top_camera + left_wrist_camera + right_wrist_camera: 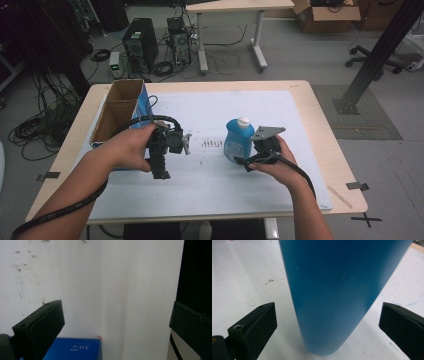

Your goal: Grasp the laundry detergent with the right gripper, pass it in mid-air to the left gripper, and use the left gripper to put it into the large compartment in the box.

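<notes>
A blue bottle (238, 140) with a white cap stands upright on the white mat (215, 185) near the table's middle. My right gripper (239, 161) is at its right side, open, jaws on either side of the bottle's base without touching. In the right gripper view the blue bottle (337, 290) rises between the wide-apart jaws. My left gripper (161, 172) hovers over the mat to the left, pointing down, open and empty. The left gripper view looks down on the mat (100, 285) and a blue box corner (75, 348).
An open cardboard box with a blue side (120, 107) stands at the table's left edge, just behind my left hand. Dark scuff marks (212, 143) dot the mat between the grippers. Beyond the table are computers, cables and another desk.
</notes>
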`<state>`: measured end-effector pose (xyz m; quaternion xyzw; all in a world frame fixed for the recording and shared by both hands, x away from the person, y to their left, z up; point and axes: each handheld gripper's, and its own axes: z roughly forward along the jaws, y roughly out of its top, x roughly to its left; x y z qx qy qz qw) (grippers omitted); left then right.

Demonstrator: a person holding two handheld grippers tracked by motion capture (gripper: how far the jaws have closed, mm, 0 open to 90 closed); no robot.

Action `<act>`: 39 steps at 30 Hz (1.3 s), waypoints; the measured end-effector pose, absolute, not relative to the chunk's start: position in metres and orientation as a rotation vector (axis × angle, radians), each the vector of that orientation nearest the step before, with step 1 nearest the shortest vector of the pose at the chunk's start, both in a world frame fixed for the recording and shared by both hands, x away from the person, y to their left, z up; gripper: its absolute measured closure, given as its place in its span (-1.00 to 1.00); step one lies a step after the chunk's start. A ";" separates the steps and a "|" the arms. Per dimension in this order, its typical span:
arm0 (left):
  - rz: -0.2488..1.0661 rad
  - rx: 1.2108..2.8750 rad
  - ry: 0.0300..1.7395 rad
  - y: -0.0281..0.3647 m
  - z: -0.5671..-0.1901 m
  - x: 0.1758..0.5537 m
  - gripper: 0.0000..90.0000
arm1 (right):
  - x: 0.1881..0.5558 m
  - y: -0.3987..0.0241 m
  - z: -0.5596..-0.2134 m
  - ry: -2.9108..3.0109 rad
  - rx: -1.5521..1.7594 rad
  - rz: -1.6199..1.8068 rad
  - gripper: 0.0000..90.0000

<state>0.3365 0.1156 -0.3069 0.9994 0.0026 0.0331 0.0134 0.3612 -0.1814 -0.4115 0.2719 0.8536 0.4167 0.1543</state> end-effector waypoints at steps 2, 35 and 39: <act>0.102 3.112 0.008 0.116 -0.307 0.336 -1.00 | 0.362 -0.182 -0.412 2.432 0.787 1.200 -0.97; 0.098 3.101 0.022 0.121 -0.310 0.337 -1.00 | 0.357 -0.174 -0.420 2.249 0.841 1.338 -0.75; 0.097 3.102 0.022 0.122 -0.311 0.336 -1.00 | 0.357 -0.174 -0.421 2.249 0.843 1.338 -0.71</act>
